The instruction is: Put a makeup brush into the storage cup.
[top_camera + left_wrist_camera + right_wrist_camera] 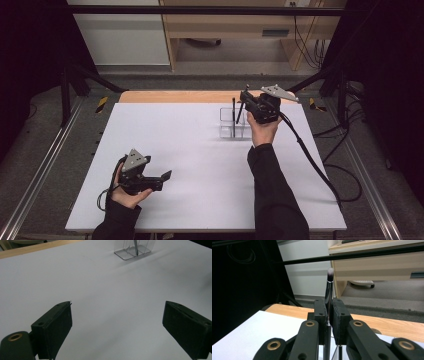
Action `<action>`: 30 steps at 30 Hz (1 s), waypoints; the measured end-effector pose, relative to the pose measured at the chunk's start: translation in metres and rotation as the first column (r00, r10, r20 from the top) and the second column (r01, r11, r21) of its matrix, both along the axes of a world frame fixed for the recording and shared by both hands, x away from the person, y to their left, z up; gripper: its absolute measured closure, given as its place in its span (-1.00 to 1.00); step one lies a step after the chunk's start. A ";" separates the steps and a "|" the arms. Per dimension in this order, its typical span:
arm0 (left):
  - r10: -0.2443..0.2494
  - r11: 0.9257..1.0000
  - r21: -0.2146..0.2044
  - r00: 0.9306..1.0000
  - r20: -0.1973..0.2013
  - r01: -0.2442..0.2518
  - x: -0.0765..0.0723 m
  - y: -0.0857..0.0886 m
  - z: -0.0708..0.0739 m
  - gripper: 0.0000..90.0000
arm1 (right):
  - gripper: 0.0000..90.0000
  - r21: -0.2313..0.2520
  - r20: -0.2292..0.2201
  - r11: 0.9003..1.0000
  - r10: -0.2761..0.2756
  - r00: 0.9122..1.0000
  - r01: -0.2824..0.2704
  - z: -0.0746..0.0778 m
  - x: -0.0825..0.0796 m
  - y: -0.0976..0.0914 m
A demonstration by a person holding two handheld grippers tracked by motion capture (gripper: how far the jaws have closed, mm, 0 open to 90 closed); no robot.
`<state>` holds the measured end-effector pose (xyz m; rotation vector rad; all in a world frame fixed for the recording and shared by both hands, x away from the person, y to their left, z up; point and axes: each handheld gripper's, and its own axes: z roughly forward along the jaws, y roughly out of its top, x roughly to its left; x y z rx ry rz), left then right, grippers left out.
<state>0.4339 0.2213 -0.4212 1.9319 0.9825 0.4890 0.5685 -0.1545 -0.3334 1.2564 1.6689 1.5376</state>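
Right gripper (329, 322) jaws squeezed tight on thin makeup brush (329, 287), bristles up, frame centre. In high view, upper right, above clear holder (234, 125) with another black brush (233, 116) standing inside. Left gripper (117, 327) jaws wide, nothing between, low over white surface (200, 165), lower left.

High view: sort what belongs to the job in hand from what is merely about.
In the job: right gripper, shut on a makeup brush; clear organizer; second brush standing in it.
Merely about: left gripper, open; wooden cabinet.
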 end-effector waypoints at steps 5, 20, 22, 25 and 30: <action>-0.003 1.000 0.004 1.000 0.000 0.003 0.000 -0.001 0.000 -0.82 | 0.86 -0.010 0.003 1.000 -0.018 1.000 0.018 -0.001 0.004 0.000; -0.007 1.000 0.007 1.000 -0.001 0.007 0.000 -0.001 0.000 -0.82 | 0.86 -0.015 0.008 0.999 -0.052 0.999 0.052 -0.004 0.015 0.001; -0.007 1.000 0.006 1.000 -0.001 0.007 0.000 -0.001 0.000 -0.82 | 0.86 -0.014 0.011 0.998 -0.056 0.998 0.057 -0.005 0.017 0.001; -0.007 1.000 0.005 1.000 0.001 0.007 0.000 -0.001 0.000 -0.82 | 0.86 -0.010 0.010 0.998 -0.062 0.998 0.062 -0.005 0.020 0.001; -0.008 1.000 0.003 1.000 0.000 0.008 0.000 -0.001 0.000 -0.82 | 0.86 -0.015 0.002 0.997 -0.078 0.997 0.078 -0.008 0.026 0.001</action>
